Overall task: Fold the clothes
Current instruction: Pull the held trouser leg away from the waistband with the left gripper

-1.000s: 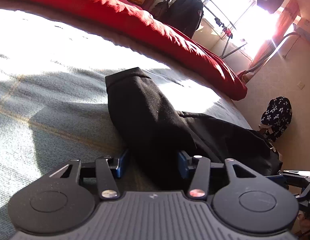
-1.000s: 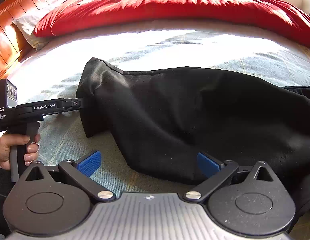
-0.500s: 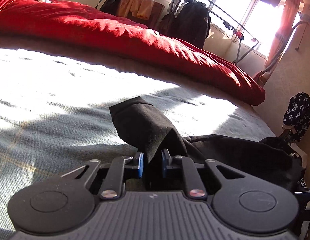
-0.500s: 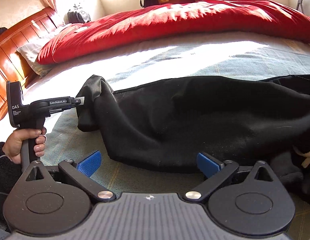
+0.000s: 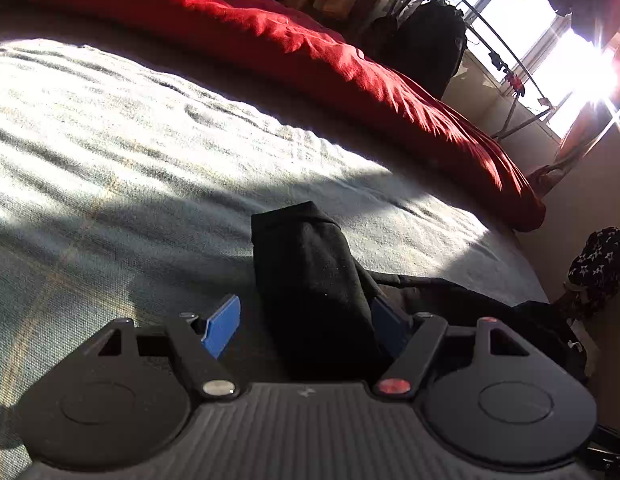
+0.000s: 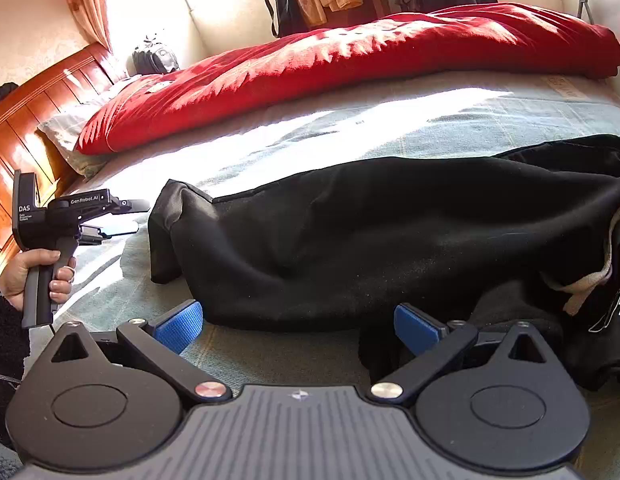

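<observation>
A black garment [image 6: 370,232] lies stretched across the grey-green blanket [image 6: 430,128], its long narrow end reaching left to a cuff [image 6: 169,208]. At its right, a white drawstring [image 6: 590,284] and some printed lettering show. In the left wrist view that narrow end [image 5: 310,280] runs between the blue pads [image 5: 221,326] of my left gripper [image 5: 305,326], which is open and not pinching it. From the right wrist view a hand holds the left gripper [image 6: 141,216] just left of the cuff. My right gripper [image 6: 297,328] is open at the garment's near edge, holding nothing.
A red duvet [image 6: 350,56] is heaped along the far side of the bed, with a pillow [image 6: 65,128] and wooden headboard [image 6: 29,120] at the left. A drying rack [image 5: 490,40] with hung clothes stands by the bright window. The bed's edge drops off to the right.
My left gripper, open a second ago, had shut on the garment's narrow end half a second ago and has now opened and let it go. The right gripper stayed open while its view shifted.
</observation>
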{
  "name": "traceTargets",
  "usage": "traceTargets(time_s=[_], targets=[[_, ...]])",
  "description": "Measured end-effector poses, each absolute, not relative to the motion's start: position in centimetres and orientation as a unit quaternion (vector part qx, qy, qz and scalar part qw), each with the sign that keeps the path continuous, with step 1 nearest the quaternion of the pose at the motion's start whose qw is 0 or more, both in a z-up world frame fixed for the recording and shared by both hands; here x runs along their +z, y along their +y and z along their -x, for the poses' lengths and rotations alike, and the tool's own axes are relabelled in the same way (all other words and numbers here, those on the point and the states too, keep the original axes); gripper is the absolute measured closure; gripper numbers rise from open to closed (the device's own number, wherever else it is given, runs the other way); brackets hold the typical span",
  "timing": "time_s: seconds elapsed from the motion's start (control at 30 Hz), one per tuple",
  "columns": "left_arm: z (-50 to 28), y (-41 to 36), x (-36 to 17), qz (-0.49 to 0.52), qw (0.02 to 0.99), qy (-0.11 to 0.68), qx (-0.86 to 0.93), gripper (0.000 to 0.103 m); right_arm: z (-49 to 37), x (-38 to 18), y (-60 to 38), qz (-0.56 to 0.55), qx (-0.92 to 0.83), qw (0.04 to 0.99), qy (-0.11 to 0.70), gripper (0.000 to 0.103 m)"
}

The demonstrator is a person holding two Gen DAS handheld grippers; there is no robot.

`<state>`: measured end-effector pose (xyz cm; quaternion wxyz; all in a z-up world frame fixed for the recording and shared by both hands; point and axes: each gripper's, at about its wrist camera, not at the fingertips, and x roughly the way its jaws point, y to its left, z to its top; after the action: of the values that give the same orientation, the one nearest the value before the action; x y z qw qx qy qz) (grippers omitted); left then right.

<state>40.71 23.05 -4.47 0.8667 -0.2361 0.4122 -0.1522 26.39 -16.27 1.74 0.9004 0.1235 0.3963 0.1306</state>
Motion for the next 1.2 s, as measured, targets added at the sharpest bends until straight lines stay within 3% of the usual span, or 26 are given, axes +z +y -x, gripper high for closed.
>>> traceTargets(time_s=[0.33, 0.47, 0.5, 0.53, 0.73, 0.9, 1.2], targets=[[-43.3, 20.7, -7.7, 0.275, 0.845, 0.404, -0.219, 0.017, -26.5, 0.6, -16.9, -0.138, 0.138, 0.892, 0.408, 0.0], [-44.0, 18.5, -7.5, 0.254, 0.852, 0.399, -0.223, 0.017, -26.5, 0.1, -17.2, -0.144, 0.14, 0.888, 0.413, 0.0], [-43.8, 18.3, -7.3, 0.247, 0.853, 0.4, -0.225, 0.027, -26.6, 0.0, -17.2, -0.144, 0.141, 0.888, 0.413, 0.0], [-43.5, 18.2, -7.2, 0.244, 0.853, 0.402, -0.227, 0.043, -26.6, 0.0, -17.2, -0.144, 0.141, 0.888, 0.413, 0.0], [-41.8, 19.4, -6.4, 0.237, 0.864, 0.391, -0.211, 0.076, -26.8, 0.0, -17.1, -0.143, 0.141, 0.888, 0.413, 0.0], [-42.2, 19.9, -5.1, 0.217, 0.884, 0.37, -0.188, 0.09, -27.0, -0.1, -17.0, -0.143, 0.141, 0.888, 0.413, 0.0], [-45.6, 21.3, -1.2, 0.17, 0.91, 0.341, -0.164, 0.091, -26.7, 1.5, -17.7, -0.141, 0.151, 0.9, 0.385, 0.0]])
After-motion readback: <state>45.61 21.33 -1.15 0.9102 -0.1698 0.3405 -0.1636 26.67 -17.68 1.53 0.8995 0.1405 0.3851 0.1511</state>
